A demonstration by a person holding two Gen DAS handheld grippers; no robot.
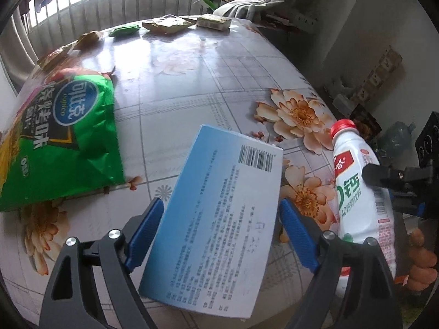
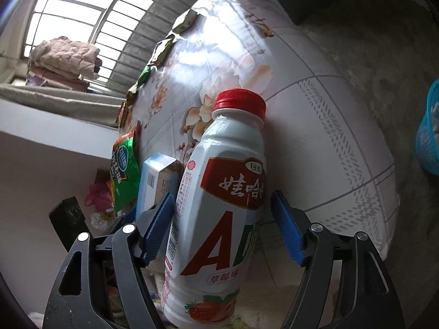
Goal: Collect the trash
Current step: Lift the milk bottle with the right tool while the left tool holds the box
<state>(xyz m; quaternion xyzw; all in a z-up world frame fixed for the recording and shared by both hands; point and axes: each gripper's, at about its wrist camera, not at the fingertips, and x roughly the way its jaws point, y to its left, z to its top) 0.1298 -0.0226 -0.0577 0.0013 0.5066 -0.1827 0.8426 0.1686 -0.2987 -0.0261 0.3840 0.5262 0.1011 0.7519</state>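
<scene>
White bottle (image 2: 219, 211), red cap, strawberry label; blue-white box (image 1: 216, 219).

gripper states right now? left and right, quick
Left hand-held gripper: jaws spread around the blue box; grip can't be confirmed.
Right hand-held gripper: jaws around the white bottle, gap on one side; can't tell.

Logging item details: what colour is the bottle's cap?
Red; the bottle cap shows best in the right wrist view.

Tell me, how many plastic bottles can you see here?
1. The white bottle with a red cap sits between the right gripper fingers, beside the table edge. Others may be hidden.
</scene>
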